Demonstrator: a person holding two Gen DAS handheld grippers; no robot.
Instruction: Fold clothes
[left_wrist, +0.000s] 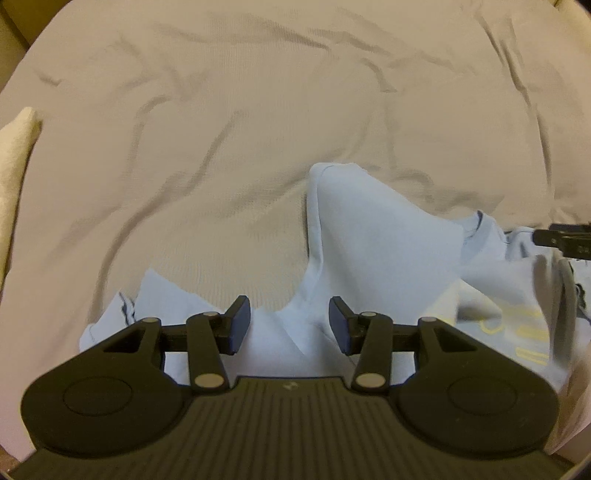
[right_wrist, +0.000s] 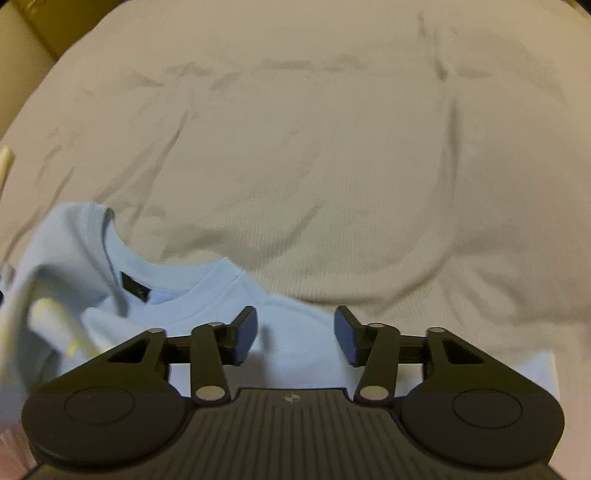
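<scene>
Left wrist view — one light-blue shirt, one beige sheet.

- Light blue shirt: lower part hidden behind left gripper body; right side blurred, yellow print unreadable.
- Right wrist view: shirt's left portion motion-blurred, cut by frame edge; neck label too small to read.

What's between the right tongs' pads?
Only light blue shirt fabric below the open right tongs, near the collar; pads aren't pressing it. Right wrist view.
</scene>
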